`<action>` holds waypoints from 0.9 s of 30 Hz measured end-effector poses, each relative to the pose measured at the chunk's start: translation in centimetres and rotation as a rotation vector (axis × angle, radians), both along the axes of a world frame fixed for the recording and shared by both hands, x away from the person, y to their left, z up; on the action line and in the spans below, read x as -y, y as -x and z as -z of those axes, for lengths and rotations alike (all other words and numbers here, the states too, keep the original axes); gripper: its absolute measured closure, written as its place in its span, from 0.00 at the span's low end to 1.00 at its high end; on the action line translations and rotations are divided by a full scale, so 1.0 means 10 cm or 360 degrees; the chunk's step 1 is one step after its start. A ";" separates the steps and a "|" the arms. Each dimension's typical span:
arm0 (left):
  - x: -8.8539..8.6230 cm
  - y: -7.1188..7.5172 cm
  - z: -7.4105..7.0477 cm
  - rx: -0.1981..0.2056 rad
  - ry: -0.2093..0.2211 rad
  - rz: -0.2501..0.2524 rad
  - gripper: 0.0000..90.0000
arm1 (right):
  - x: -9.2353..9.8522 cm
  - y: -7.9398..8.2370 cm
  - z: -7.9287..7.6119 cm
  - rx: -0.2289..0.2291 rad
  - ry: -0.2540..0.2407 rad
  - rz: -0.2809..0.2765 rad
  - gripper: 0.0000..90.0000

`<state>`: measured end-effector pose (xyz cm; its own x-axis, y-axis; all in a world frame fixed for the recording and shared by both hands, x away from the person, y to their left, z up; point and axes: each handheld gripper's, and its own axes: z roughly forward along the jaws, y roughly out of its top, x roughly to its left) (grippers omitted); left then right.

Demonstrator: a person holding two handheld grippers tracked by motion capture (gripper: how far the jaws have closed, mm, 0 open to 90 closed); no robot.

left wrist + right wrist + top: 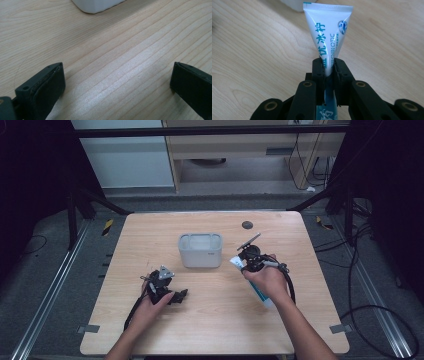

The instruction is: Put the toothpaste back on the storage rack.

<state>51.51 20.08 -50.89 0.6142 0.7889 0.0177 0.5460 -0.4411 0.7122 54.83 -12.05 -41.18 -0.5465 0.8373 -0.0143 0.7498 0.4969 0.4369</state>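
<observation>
The toothpaste tube (328,37) is clamped mid-body by the right gripper (329,68), near the grey container (200,251). Paste could be squeezed out, or the smooth tube could slip. The left gripper (117,82) is held apart, empty, over the table (112,50).

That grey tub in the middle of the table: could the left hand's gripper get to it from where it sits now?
Probably yes. The left gripper stands open on the table, holding nothing, and only bare wood lies between it and the grey tub. The right gripper, clamped on the toothpaste tube, stays off to the side.
</observation>
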 end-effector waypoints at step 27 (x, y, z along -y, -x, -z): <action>0.00 0.00 0.00 0.0001 0.0000 0.0000 0.00 | 0.12 -0.04 -0.36 0.0288 -0.0185 0.0048 0.90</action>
